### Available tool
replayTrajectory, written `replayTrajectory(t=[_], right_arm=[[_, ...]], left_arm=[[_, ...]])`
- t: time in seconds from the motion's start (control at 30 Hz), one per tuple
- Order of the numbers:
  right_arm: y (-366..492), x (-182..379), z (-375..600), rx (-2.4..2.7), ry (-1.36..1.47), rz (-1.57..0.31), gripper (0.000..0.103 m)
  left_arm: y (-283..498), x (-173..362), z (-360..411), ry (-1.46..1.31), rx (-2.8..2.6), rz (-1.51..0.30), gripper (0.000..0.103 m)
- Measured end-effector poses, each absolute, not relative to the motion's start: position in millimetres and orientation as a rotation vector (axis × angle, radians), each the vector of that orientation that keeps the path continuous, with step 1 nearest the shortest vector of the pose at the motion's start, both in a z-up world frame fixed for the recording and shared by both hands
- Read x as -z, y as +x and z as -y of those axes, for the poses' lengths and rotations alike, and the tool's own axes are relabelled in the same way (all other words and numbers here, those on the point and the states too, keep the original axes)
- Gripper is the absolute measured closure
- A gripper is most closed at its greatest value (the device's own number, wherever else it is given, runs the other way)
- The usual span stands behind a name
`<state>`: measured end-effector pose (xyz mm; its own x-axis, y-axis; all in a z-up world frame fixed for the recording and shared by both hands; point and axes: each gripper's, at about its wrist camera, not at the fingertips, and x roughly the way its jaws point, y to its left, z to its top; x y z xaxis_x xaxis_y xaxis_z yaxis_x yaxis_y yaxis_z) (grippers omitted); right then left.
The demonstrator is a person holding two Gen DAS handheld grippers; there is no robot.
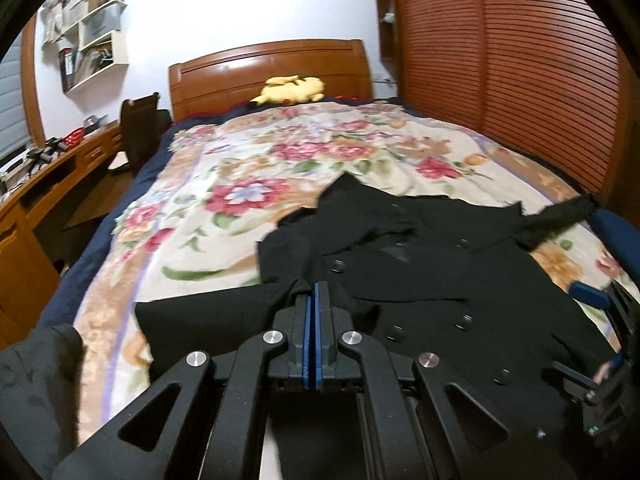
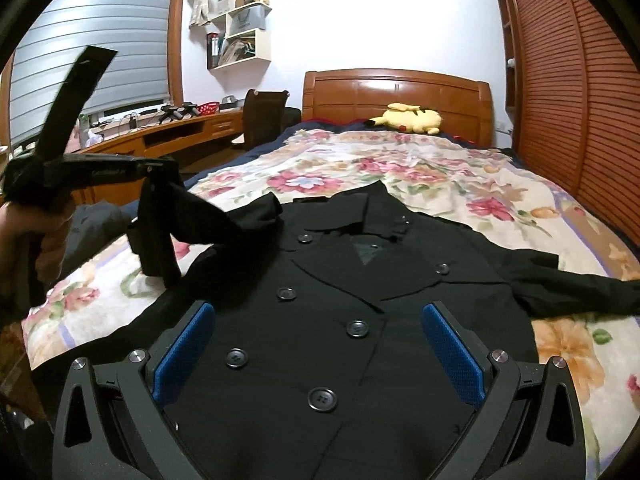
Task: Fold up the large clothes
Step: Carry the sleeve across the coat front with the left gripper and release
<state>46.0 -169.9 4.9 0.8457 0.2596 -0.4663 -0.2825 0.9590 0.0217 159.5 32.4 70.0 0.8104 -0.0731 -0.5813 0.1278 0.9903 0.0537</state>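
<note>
A black double-breasted coat [image 1: 420, 272] [image 2: 400, 264] lies face up on the floral blanket [image 1: 240, 184] [image 2: 440, 172] that covers the bed. My left gripper [image 1: 313, 290] is shut on the coat's left sleeve [image 1: 224, 312], with black cloth bunched at its blue pads [image 1: 320, 320]. In the right wrist view the left gripper [image 2: 160, 256] hangs at the coat's left side with the sleeve [image 2: 224, 216] lifted off the blanket. My right gripper [image 2: 319, 308] stands open over the buttoned front, with nothing pinched between its pads [image 2: 184, 352]. The other sleeve [image 2: 580, 292] lies stretched out to the right.
A yellow plush toy [image 2: 408, 118] rests by the wooden headboard [image 2: 396, 92]. Slatted wardrobe doors [image 2: 568, 92] run along the bed's right side. A desk [image 2: 180, 132] and chair [image 2: 264, 116] stand to the left, under wall shelves [image 2: 240, 32]. A hand [image 2: 20, 232] holds the left gripper.
</note>
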Motion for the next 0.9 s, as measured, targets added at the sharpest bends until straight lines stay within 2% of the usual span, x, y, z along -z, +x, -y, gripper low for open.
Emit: replayTrajectory(t=[0.1, 0.2, 0.27, 0.4, 0.47, 0.5, 0.73, 0.9], right_arm=[[45, -6, 168, -0.286, -0.047, -0.488, 0.0], [44, -8, 171, -0.283, -0.06, -0.49, 0.0], [45, -9, 172, -0.283, -0.069, -0.492, 0.0], [46, -12, 175, -0.29, -0.066, -0.495, 0.0], [47, -14, 177, -0.293, -0.062, -0.494, 0.0], [48, -15, 177, -0.295, -0.058, -0.493, 0.0], [50, -14, 177, -0.307, -0.049, -0.497, 0.0], [51, -14, 178, -0.31, -0.051, -0.501, 0.0]], left_arm=[[150, -62, -22, 0.095, 0.112, -0.637, 0.101], [139, -54, -11, 0.12, 0.13, -0.652, 0.09], [128, -54, -9, 0.131, 0.147, -0.644, 0.07], [111, -64, -5, 0.12, 0.172, -0.612, 0.048], [104, -72, -5, 0.119, 0.177, -0.588, 0.03], [101, -77, -5, 0.117, 0.176, -0.574, 0.027], [84, -93, -19, 0.132, 0.126, -0.509, 0.024], [89, -83, -50, 0.1, 0.053, -0.525, 0.023]])
